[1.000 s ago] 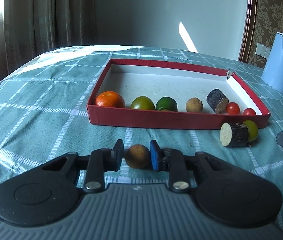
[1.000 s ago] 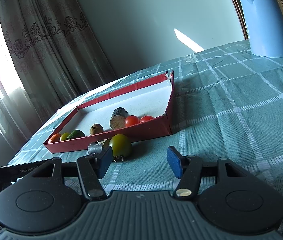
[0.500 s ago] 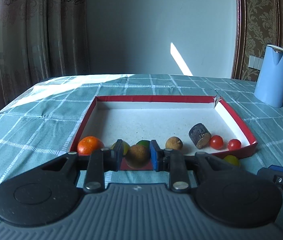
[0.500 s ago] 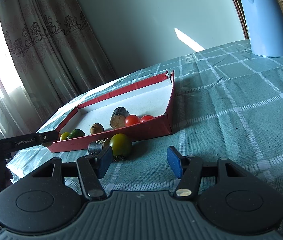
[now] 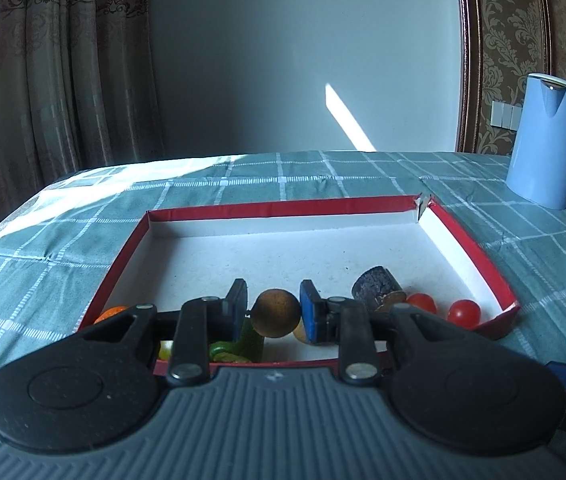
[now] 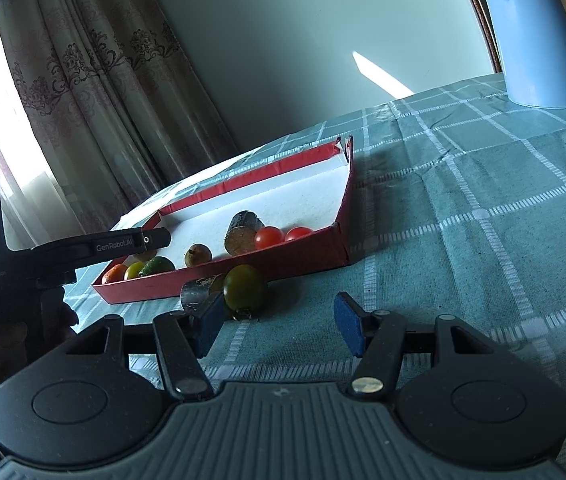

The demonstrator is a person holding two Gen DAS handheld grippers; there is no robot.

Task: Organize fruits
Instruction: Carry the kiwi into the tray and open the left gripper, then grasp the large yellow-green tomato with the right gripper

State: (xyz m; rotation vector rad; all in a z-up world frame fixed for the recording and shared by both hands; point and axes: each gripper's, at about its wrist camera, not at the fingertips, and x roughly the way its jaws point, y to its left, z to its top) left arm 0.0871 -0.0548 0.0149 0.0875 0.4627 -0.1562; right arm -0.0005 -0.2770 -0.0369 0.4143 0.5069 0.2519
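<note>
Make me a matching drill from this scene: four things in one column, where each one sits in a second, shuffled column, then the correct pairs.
Things
1. brown round fruit
2. green tomato
3. two red cherry tomatoes
4. blue kettle

Places
A. on the tablecloth, just outside the red tray's near wall
B. standing on the cloth past the tray's far right corner
C. held between the fingers of the left tool, above the tray
D. inside the tray, at its near right corner

Pairs: 1-C, 2-A, 3-D, 4-B
</note>
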